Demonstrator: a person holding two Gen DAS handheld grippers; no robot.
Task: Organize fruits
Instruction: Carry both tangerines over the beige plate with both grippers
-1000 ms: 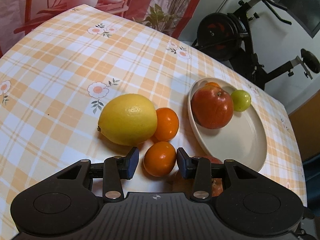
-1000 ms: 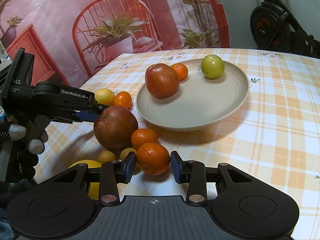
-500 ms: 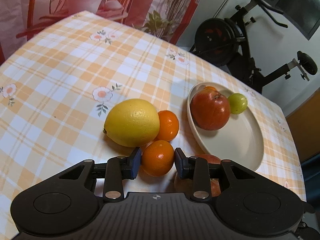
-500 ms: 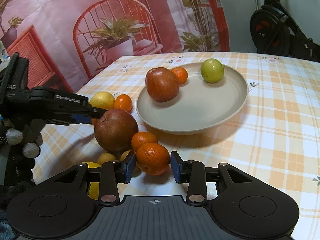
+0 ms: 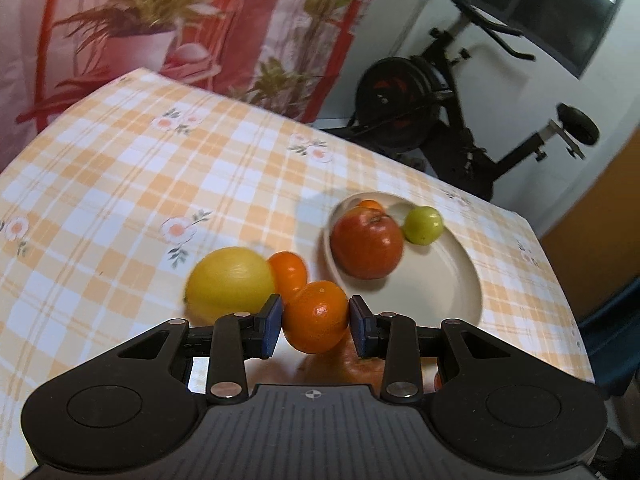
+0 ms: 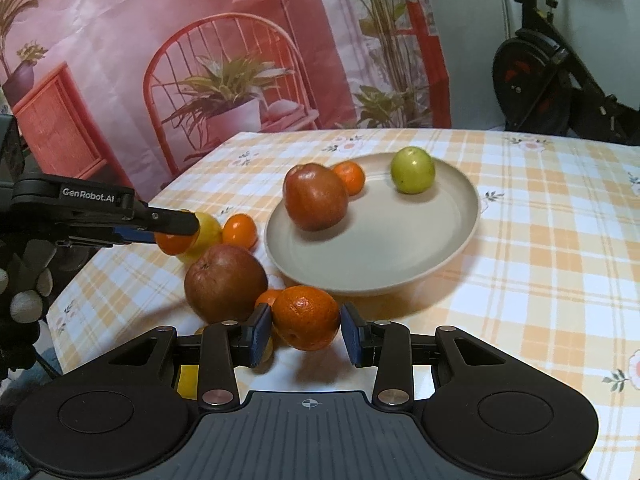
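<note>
My left gripper [image 5: 316, 322] is shut on an orange mandarin [image 5: 316, 318] and holds it above the checked tablecloth; from the right wrist view it shows at the left, again with its mandarin [image 6: 174, 242]. My right gripper [image 6: 306, 334] is shut on another mandarin [image 6: 306, 318], low over the cloth. The beige plate [image 6: 384, 248] carries a red apple [image 6: 316, 196], a small mandarin [image 6: 350, 176] and a green fruit [image 6: 412, 170]. On the cloth lie a lemon [image 5: 230, 278], a mandarin [image 5: 288, 270] and a second red apple [image 6: 226, 282].
An exercise bike [image 5: 420, 112] stands beyond the table's far edge. A printed pink backdrop [image 6: 200, 60] hangs behind the table. A gloved hand [image 6: 24, 304] holds the left gripper. More yellow fruit [image 6: 188, 380] lies half hidden under my right gripper.
My left gripper closed on the mandarin between its pads and lifted it off the cloth. My right gripper has kept its grip on its own mandarin.
</note>
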